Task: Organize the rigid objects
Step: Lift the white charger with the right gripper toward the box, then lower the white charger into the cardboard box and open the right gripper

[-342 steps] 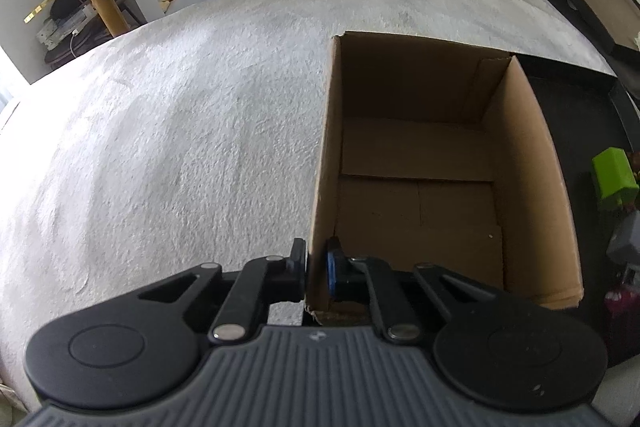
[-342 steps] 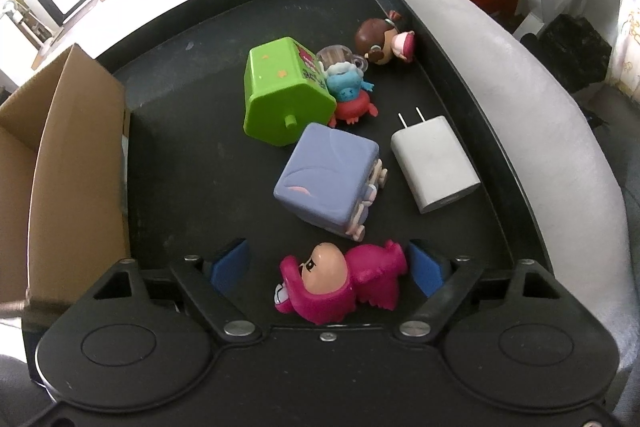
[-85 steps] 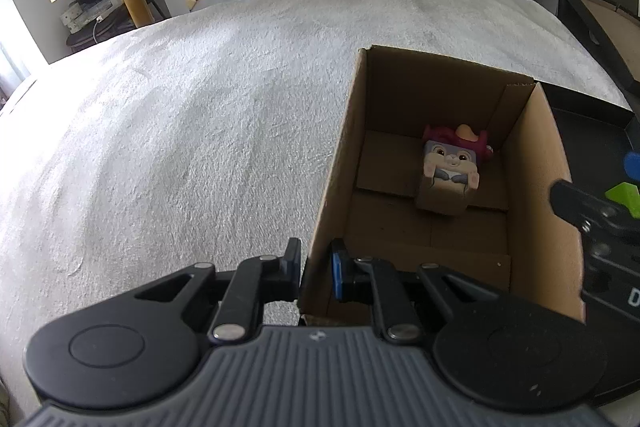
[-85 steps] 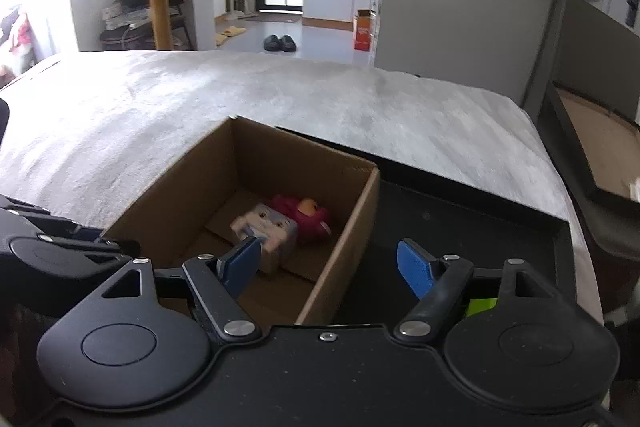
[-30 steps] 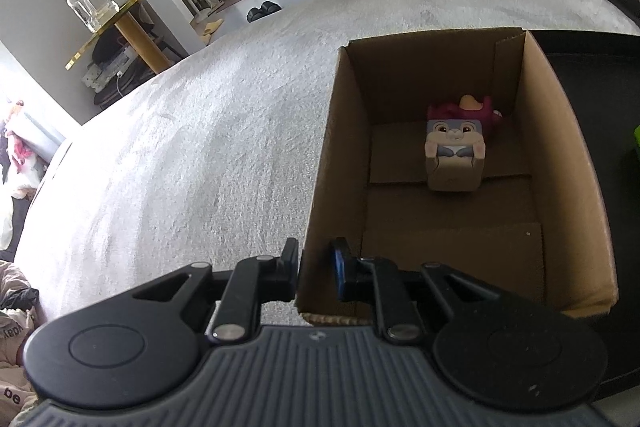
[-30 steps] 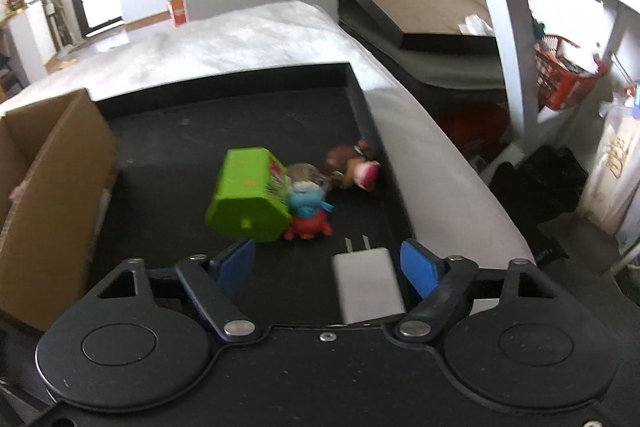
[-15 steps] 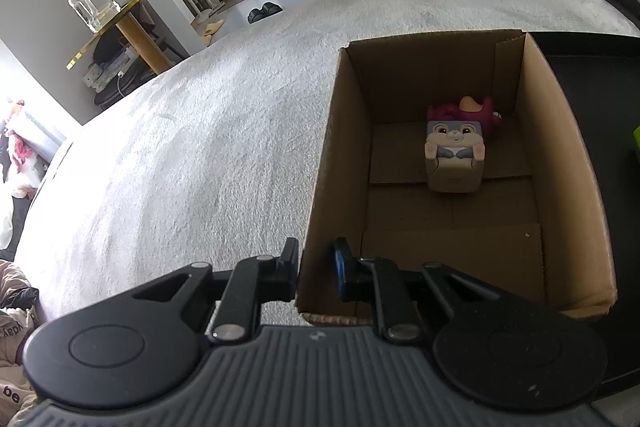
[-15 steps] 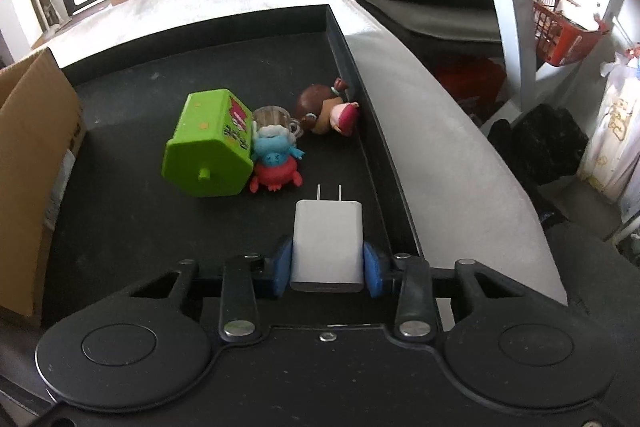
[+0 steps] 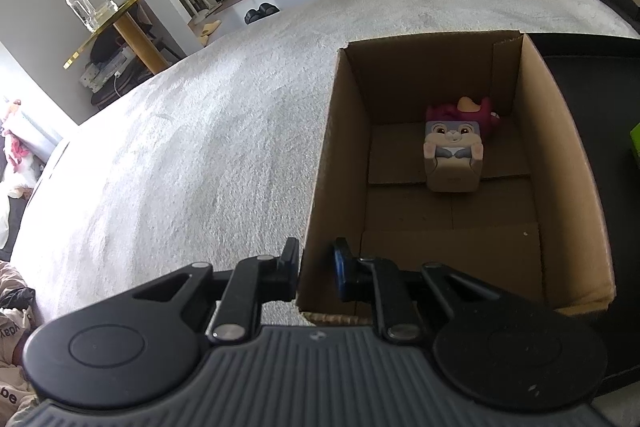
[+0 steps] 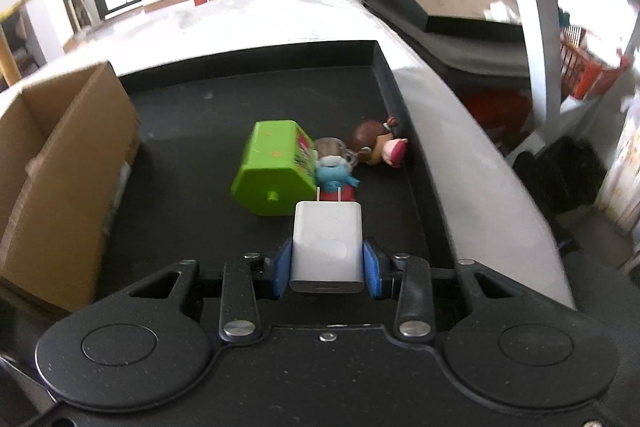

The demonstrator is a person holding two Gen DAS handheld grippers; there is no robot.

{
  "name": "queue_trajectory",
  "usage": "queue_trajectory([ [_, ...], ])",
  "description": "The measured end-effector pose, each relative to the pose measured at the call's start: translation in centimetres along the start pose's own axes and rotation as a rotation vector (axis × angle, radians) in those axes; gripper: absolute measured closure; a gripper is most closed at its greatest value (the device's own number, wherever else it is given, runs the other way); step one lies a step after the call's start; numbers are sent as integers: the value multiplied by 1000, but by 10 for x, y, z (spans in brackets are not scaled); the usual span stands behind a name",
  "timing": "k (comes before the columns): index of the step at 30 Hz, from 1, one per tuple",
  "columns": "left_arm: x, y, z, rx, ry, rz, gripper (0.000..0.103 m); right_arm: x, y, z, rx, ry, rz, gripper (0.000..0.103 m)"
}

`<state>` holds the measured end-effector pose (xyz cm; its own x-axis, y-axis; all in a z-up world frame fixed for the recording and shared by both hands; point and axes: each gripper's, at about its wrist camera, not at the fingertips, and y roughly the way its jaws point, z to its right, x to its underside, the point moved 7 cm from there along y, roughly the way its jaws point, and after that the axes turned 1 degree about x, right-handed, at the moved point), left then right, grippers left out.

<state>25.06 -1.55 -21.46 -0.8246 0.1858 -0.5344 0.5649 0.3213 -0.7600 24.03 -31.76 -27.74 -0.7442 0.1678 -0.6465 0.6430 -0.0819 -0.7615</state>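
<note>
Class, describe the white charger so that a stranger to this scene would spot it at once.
Find the black tray right of the cardboard box. At its near end the right gripper clamps a white charger. Unlike the colourful toys behind, it is plain, blocky and has two prongs.

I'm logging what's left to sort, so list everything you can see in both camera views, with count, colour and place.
cardboard box: one, brown, open, on the white cover beside the tray.
cube toy: one, grey and beige, inside the box.
pink figure: one, behind the cube toy in the box.
tray: one, black, right of the box.
green toy house: one, on its side on the tray.
blue and red figure: one, against the house.
brown-haired doll: one, lying by the tray's right wall.
charger: one, white, prongs pointing away, held.
left gripper: shut on the box's near wall.
right gripper: shut on the charger.
</note>
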Motion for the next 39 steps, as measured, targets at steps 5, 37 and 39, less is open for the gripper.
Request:
queue_trajectory([
  [5, 0, 0, -2, 12, -5, -7, 87, -11, -9, -10, -2, -25, 29, 67],
  [37, 2, 3, -14, 116, -97, -9, 88, -50, -48, -125, -165, -236, 184, 67],
  [39, 2, 3, -16, 123, -104, -9, 88, -50, -49, -133, -181, -250, 191, 67],
])
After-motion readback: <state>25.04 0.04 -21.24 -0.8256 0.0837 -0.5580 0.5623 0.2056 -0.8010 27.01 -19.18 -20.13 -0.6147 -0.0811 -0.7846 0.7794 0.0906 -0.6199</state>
